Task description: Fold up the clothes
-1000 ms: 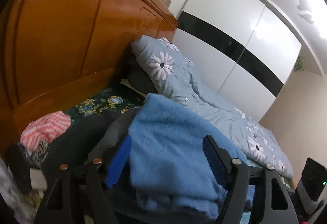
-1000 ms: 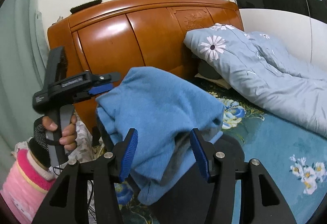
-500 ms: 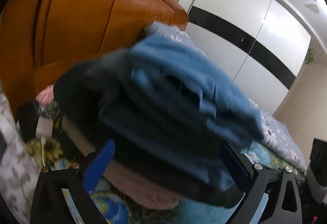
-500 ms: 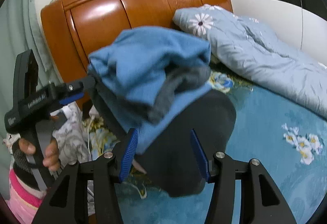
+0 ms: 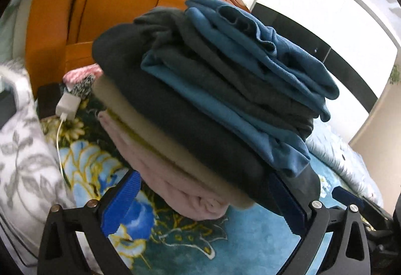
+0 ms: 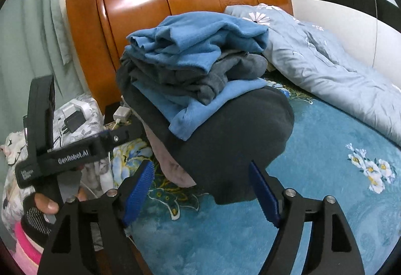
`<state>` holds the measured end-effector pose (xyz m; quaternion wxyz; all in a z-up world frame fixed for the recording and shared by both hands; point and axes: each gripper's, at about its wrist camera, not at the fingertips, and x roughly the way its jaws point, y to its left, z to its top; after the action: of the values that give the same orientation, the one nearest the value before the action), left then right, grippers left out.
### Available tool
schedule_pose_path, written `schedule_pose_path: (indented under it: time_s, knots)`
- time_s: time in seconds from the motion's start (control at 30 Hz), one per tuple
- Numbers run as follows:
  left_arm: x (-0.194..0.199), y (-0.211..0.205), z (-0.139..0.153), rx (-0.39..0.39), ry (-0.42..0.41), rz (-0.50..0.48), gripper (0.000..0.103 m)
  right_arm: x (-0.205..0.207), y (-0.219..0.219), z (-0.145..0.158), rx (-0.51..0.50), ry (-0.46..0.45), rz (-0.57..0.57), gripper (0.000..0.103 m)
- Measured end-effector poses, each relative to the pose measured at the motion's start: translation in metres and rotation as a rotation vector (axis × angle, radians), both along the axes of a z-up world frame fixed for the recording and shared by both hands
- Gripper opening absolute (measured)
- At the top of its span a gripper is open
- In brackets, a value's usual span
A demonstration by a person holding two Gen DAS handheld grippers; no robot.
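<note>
My left gripper [image 5: 203, 202] and right gripper [image 6: 200, 194] both stand with jaws spread wide, holding nothing. The stack of folded clothes [image 6: 200, 89] sits on the teal floral bedspread [image 6: 325, 174] just beyond both, blue sweater [image 5: 250, 54] on top, near the wooden headboard [image 6: 175, 6].

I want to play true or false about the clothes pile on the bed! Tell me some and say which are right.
1. The folded blue fleece garment lies on top of the pile. True.
2. The pale pink garment is at the bottom. True.
3. The wooden headboard is white. False: it is glossy orange-brown.
4. The right tool is shut tight. False: its blue pads are spread wide.
5. A white charger plug lies by the headboard. True.
</note>
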<state>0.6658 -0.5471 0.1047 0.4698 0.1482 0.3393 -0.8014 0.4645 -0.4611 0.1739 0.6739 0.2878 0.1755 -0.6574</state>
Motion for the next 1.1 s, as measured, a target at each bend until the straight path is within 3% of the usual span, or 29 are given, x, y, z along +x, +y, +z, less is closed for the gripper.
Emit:
schedule_pose_path:
  time_s: [0.1,0.17,0.23,0.5,0.7,0.93,1.1]
  knots:
    - [0.003,0.010,-0.002,-0.007,0.010,0.031,0.103,0.001,0.008,-0.004,-0.010,0.002,-0.002,0.084]
    - [0.003,0.017,-0.001,-0.019,-0.019,0.057,0.103,0.001,0.013,-0.006,-0.016,0.003,-0.003,0.096]
    - [0.002,0.023,0.001,-0.029,-0.054,0.083,0.103,0.001,0.019,-0.007,-0.023,0.010,-0.015,0.100]
    - [0.000,0.041,0.015,-0.063,-0.076,0.110,0.103,0.001,0.036,-0.010,-0.026,0.023,-0.052,0.100]
    - [-0.016,0.056,0.028,-0.110,-0.174,0.121,0.103,0.007,0.052,-0.006,-0.036,0.101,-0.079,0.100]
    - [-0.028,0.073,0.045,-0.142,-0.180,0.107,0.103,0.004,0.067,0.003,-0.049,0.082,-0.087,0.100]
    - [-0.033,0.074,0.046,-0.123,-0.193,0.114,0.103,0.000,0.075,0.006,-0.052,0.070,-0.098,0.100]
